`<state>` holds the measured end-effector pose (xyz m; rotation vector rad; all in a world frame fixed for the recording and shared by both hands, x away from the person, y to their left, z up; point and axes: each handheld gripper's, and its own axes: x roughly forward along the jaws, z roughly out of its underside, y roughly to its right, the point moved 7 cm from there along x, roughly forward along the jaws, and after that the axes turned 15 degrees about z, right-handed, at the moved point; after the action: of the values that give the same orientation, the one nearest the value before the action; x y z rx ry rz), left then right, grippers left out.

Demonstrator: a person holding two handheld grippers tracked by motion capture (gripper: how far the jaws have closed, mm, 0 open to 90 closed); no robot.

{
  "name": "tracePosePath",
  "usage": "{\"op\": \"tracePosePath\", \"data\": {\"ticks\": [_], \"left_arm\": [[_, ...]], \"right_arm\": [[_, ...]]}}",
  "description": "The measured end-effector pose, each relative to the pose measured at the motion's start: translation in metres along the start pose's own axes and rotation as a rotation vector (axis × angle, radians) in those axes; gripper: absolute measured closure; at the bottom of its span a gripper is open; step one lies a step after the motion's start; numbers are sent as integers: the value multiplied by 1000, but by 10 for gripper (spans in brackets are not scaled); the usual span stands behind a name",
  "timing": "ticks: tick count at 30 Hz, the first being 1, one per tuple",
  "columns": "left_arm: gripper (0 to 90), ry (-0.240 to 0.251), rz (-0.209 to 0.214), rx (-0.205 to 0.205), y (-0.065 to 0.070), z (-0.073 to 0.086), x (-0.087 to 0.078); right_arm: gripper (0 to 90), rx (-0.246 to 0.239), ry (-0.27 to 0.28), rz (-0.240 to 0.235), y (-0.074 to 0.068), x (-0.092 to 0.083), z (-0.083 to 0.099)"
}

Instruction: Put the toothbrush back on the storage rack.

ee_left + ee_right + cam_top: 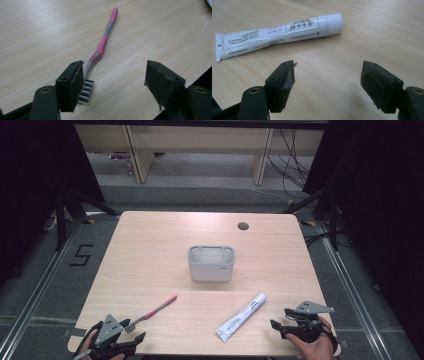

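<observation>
Nothing is picked up yet: I have both jaws wide and empty. My left gripper [113, 82] sits by the toothbrush [101, 46], my right gripper [328, 83] near the tube [279, 35]; the holder [211, 263] stands empty.

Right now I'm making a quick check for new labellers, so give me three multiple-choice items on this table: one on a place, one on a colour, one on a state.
1. Where does the grey plastic holder box stand?
A. mid-table
B. at the near left corner
C. on the floor

2. What colour is the grip of the slim plastic toothbrush?
A. green
B. pink
C. yellow

3. How does the white printed toothpaste tube lie?
A. upright in the box
B. clamped in jaws
C. flat on the wooden table, cap on

Key: 1 A, the high view shows it at the centre; 2 B, the left gripper view shows pink on grey; 3 C, it lies free ahead of the open right gripper.
</observation>
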<state>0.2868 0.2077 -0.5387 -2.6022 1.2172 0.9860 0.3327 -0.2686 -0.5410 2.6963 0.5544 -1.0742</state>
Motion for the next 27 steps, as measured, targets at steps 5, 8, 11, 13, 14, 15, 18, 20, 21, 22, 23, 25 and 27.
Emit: {"op": "tracePosePath", "data": {"ticks": [5, 8, 11, 13, 14, 15, 18, 20, 21, 22, 23, 25, 27], "left_arm": [[479, -22, 15, 23, 0, 1, -3], [571, -30, 28, 44, 1, 2, -4], [668, -15, 23, 45, 2, 2, -5], [731, 7, 18, 37, 2, 2, -3], [762, -35, 4, 60, -2, 4, -5], [787, -37, 7, 60, -2, 4, -5], [856, -60, 5, 69, -3, 6, -6], [880, -61, 5, 70, -3, 6, -5], [886, -62, 3, 74, -4, 6, -5], [889, -63, -8, 64, -4, 6, -5], [891, -86, -6, 79, -6, 7, -6], [893, -97, -13, 84, -7, 8, -6], [893, -76, -2, 71, -7, 7, -3]], "right_arm": [[280, 0, -1, -4, 0, 0, 0], [281, -1, -1, -12, -1, 0, 0], [282, 8, -7, -12, -2, 0, 1], [282, -4, 3, -11, -1, 1, 0], [282, 13, -9, -14, -2, 0, 1], [281, 11, -8, -18, -2, 0, 0], [284, 1, -3, -18, -2, 1, 1], [292, 1, -2, -20, -2, 1, 0], [295, -25, 3, -7, 0, 1, 0], [295, -29, 2, -10, 0, 1, 0], [296, -29, -1, -10, 0, 1, 1], [295, -30, -1, -9, 0, 1, 0], [296, -19, -6, -19, -1, 2, 1]]}}
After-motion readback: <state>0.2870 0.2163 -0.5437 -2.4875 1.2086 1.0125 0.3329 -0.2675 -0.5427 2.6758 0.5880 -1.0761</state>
